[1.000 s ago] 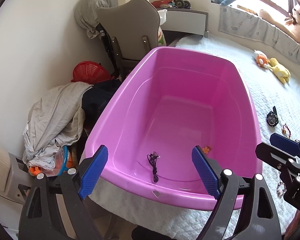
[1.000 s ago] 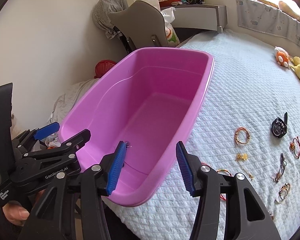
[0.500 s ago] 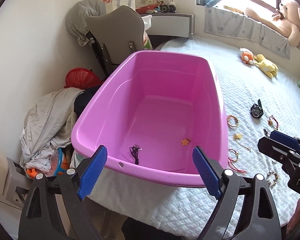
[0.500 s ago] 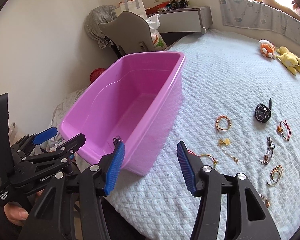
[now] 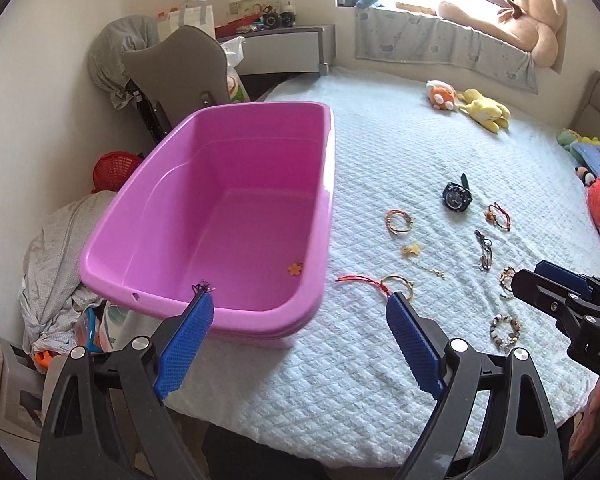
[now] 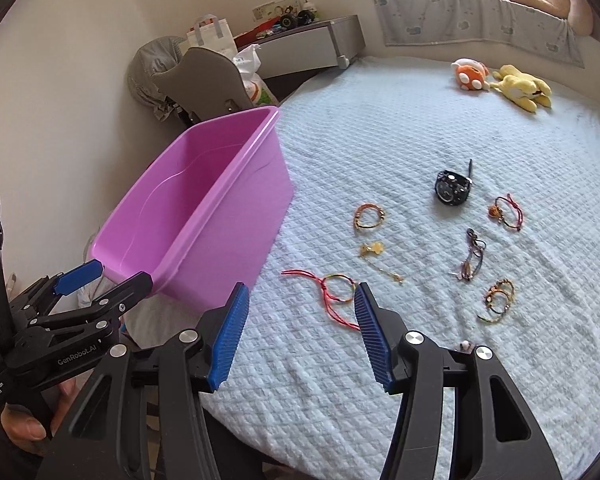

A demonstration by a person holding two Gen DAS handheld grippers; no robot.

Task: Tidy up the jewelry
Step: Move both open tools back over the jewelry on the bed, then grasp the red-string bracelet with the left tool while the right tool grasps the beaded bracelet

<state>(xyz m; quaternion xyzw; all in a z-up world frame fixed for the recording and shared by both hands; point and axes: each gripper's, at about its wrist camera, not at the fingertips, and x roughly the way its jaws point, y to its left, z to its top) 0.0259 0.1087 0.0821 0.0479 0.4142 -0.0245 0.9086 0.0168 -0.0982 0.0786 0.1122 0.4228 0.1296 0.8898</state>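
Both grippers, left (image 5: 300, 316) and right (image 6: 298, 308), hover spread and empty. Bracelets lie beside the pink tub (image 5: 236, 184) on the white bedspread (image 5: 400, 152).

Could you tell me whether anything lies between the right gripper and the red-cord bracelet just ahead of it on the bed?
Nothing visible does. The right gripper is open, and the red-cord bracelet lies on the white bedspread just past its fingertips, apart from the other pieces. The pink tub stands off to the left.

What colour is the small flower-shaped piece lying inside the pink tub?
Orange. The flower-shaped piece shows best in the left wrist view, on the tub floor.
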